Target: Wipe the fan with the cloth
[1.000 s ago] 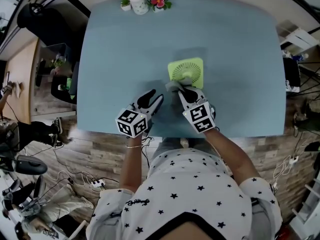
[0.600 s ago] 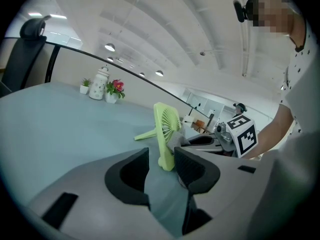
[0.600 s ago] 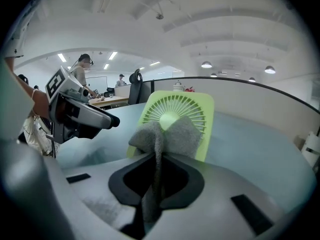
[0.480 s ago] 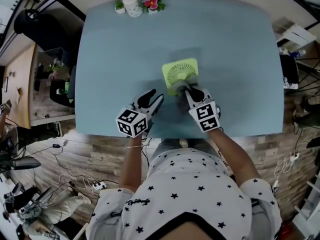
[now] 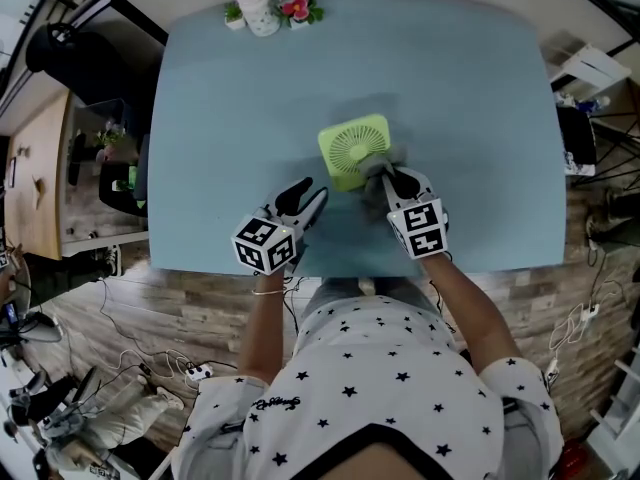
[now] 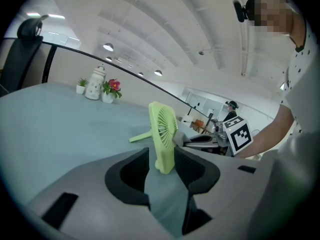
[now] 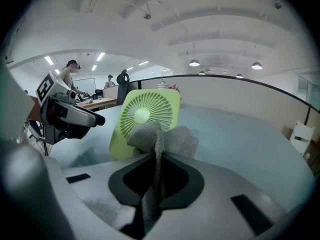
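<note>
Blue-grey counter (image 5: 470, 118) carries a small green fan (image 5: 354, 149), which stands upright on its lower edge with a thin leg propping it from behind. It sits just ahead of the right gripper (image 5: 390, 178), whose jaws are pressed together on a fold of grey cloth (image 7: 172, 139). The bunched free end of the cloth rises above the jaw tips, right at the fan's grille. The left gripper (image 5: 308, 196) has its jaws spread with nothing between the pads; the fan lies ahead of them and a little to the right, apart from them, so nothing braces it. The main risk, as I judge it, is that a light fan on so narrow a footing tips back or skids away when the cloth pushes on it. The cloth could also catch in the grille slots, and being pinched by only a thin fold, it might drag out of the jaws. Beyond the fan the counter is bare and wide, with small pots and flowers (image 5: 270, 6) only at the far edge, well ahead of both jaws. The near edge runs close behind the grippers, leaving little room to draw back.
</note>
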Tool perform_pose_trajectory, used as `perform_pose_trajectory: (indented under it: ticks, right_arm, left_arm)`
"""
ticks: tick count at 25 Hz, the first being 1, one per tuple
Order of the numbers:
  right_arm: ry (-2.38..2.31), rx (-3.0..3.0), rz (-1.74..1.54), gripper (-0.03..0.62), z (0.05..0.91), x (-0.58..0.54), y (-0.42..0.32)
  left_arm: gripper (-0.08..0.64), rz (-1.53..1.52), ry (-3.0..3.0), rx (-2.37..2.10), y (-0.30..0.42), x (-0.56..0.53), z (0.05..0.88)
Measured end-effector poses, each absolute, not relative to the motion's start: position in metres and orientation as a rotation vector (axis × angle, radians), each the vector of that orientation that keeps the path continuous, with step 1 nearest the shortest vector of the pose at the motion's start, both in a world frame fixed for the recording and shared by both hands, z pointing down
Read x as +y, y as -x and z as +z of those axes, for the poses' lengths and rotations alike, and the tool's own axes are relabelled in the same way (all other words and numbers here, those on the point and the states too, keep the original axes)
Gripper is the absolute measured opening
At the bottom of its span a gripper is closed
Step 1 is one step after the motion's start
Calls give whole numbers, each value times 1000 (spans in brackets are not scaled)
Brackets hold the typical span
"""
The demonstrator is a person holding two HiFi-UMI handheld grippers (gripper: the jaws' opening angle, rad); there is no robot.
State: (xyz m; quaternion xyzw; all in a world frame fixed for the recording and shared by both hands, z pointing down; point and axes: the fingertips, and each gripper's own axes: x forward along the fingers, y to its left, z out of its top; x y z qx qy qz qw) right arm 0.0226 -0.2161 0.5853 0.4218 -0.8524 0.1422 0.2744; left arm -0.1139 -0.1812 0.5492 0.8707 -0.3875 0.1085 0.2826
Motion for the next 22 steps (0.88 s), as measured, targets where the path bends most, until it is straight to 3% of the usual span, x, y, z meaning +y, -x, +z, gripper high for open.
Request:
perform_pose_trajectory:
  ticks: [22]
  right_arm:
    - [-1265,-2269,484,23,582,-228,-56]
  left_arm:
    - [175,276,-2335,-1049,109,-183,546]
